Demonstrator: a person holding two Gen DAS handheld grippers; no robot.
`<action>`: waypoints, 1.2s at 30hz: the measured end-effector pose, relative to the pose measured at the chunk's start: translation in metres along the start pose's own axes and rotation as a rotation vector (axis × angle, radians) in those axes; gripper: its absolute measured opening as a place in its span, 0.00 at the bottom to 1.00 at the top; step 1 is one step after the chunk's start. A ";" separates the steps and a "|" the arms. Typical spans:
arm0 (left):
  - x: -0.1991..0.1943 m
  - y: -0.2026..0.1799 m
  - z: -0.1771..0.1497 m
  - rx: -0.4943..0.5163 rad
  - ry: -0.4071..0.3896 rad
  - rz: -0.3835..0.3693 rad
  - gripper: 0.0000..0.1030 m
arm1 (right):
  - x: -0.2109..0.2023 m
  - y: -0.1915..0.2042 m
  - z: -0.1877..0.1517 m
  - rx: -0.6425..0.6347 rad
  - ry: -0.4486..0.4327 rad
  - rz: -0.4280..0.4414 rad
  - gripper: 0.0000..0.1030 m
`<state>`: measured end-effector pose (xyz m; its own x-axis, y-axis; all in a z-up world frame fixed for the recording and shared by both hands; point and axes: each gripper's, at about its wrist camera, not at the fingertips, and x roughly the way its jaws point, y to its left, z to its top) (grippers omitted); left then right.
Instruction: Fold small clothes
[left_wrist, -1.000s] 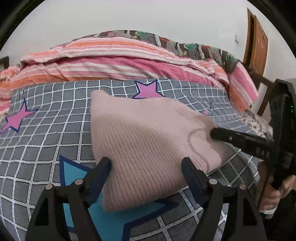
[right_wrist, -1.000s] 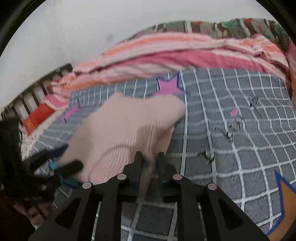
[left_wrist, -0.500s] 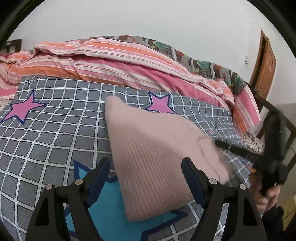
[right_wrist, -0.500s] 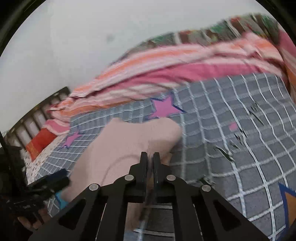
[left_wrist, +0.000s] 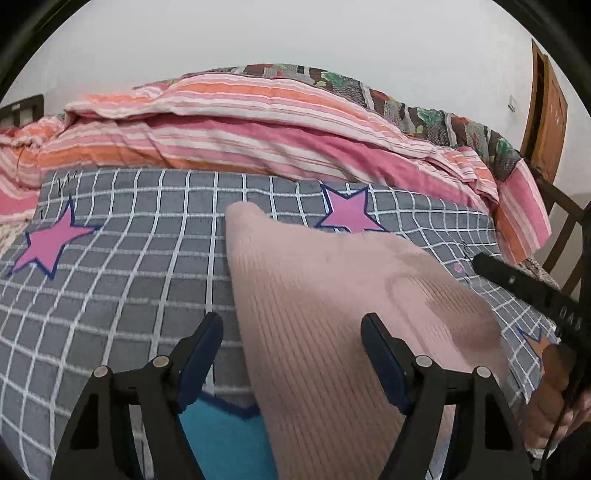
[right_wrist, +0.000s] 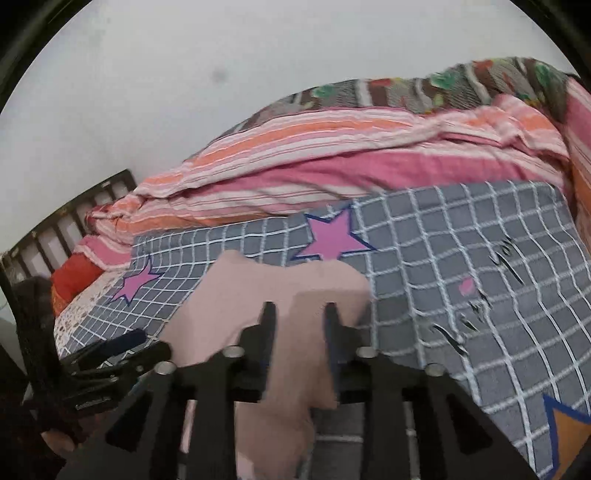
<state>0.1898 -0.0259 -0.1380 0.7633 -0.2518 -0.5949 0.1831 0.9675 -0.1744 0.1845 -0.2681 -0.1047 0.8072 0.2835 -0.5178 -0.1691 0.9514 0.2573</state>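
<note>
Now, left wrist view first. Looking along the left gripper (left_wrist: 293, 321): jaws spread wide, just narrowed a touch, pinching nothing. Pink knit garment (left_wrist: 351, 332) lying flat on the grey checked blanket (left_wrist: 147, 258) of the bed, running from the centre down toward 5 o'clock. Inner jaw over bare blanket, outer jaw over the knit, neither pad pressing. Over at 3 o'clock, the right gripper (left_wrist: 517, 280) reaching in above the garment's far edge, with a hand (left_wrist: 554, 387) below it at 4 o'clock. Striped pink and orange quilt (left_wrist: 258, 129) heaped along the back at 12 o'clock, wooden door (left_wrist: 546, 110) at 2 o'clock.

Right, switching to the right wrist view. Right gripper (right_wrist: 299, 306) dead centre: jaws just been opening, parted a modest way, pink fabric (right_wrist: 258, 295) showing in the gap and draping down toward 6 o'clock, rather blurred, no squeeze visible. Left gripper at 8 o'clock (right_wrist: 155, 341), low beside the garment's edge. Same blanket (right_wrist: 443, 258) stretching off to 3 o'clock, quilt (right_wrist: 332, 147) piled at 12 o'clock, slatted headboard (right_wrist: 55, 240) at 9 o'clock.
</note>
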 end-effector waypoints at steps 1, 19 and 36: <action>0.003 0.001 0.003 -0.003 0.008 0.006 0.68 | 0.006 0.004 0.001 -0.017 0.008 -0.008 0.28; 0.037 0.003 -0.001 0.048 0.062 0.031 0.59 | 0.071 0.007 -0.016 -0.066 0.175 -0.149 0.28; 0.038 0.005 -0.003 0.042 0.055 0.024 0.59 | 0.071 0.006 -0.019 -0.055 0.162 -0.149 0.31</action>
<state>0.2177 -0.0311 -0.1633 0.7327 -0.2281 -0.6412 0.1916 0.9732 -0.1272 0.2306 -0.2398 -0.1553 0.7247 0.1512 -0.6723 -0.0892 0.9880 0.1260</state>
